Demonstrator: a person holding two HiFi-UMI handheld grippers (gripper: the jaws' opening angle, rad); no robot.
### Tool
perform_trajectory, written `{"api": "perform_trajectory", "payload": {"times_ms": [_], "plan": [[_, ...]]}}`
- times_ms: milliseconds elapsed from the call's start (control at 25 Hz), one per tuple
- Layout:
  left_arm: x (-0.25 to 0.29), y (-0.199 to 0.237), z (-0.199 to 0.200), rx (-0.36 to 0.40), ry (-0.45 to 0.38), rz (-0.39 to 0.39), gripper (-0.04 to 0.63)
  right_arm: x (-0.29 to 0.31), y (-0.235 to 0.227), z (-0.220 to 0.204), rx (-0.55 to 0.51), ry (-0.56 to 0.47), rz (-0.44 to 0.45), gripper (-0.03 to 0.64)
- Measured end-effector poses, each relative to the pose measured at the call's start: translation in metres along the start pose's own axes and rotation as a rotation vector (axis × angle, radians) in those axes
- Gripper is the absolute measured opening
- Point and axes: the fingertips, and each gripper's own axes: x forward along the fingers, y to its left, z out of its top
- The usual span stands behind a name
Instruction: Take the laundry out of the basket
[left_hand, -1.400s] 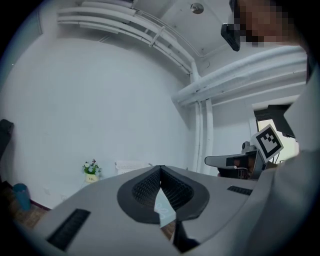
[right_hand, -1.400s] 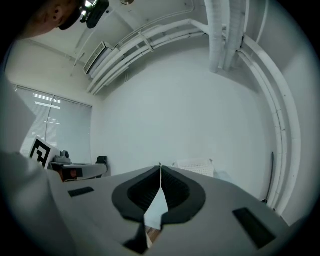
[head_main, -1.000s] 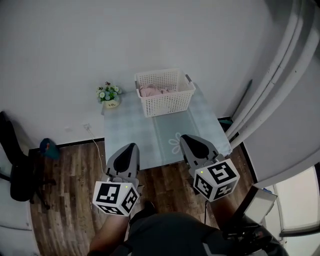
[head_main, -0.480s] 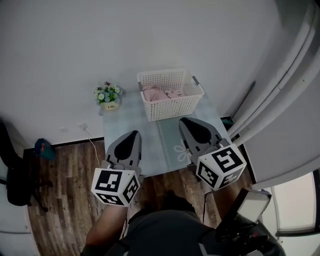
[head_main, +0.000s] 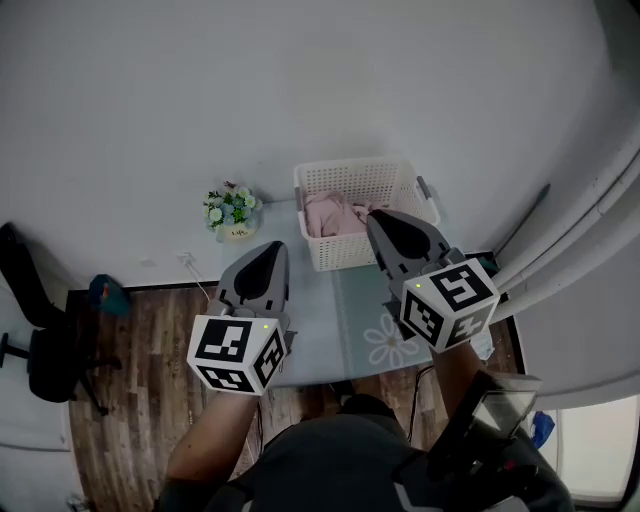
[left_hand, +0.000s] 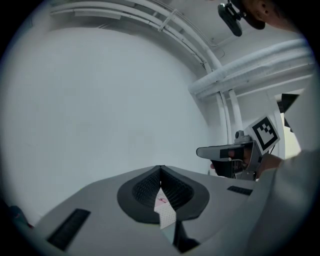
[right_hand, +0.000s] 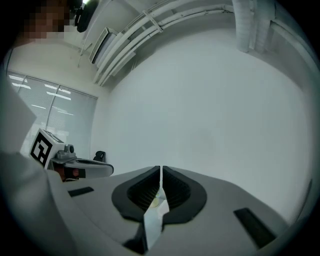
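Right gripper (head_main: 380, 216) closed, empty | left gripper (head_main: 272, 248) closed, empty | laundry (head_main: 335, 212) in basket (head_main: 360, 168), beside right gripper

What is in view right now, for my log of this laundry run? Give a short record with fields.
table: pale top, against the wall
basket: white, upright, at the table's far end
laundry: pink, inside the basket, not yet taken out
flowers: small pot, left of the basket, apart from it
left gripper: shut, empty, held over the table's left part
right gripper: shut, empty, its tip seen against the basket's front
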Motion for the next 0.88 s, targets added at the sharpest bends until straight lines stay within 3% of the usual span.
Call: {"api": "perform_trajectory", "payload": {"times_ms": [200, 400, 520, 600, 880], "plan": [[0.064, 0.02, -0.005, 0.018, 0.058, 0.035, 0.008, 0.054, -0.046, -0.002, -0.002, 0.031, 0.041, 0.018], [0.114, 0.04, -0.017, 0.042, 0.129, 0.063, 0.008, 0.109, -0.083, -0.031, 0.021, 0.14, 0.115, 0.029], [0.143, 0.056, -0.03, 0.063, 0.178, 0.081, 0.008, 0.139, -0.098, -0.06, 0.015, 0.24, 0.179, 0.097], [0.158, 0.07, -0.041, 0.017, 0.207, 0.091, 0.008, 0.16, -0.105, -0.082, 0.005, 0.313, 0.216, 0.156], [0.188, 0.107, -0.1, -0.106, 0.313, 0.194, 0.008, 0.213, -0.123, -0.185, 0.014, 0.558, 0.317, 0.227]]}}
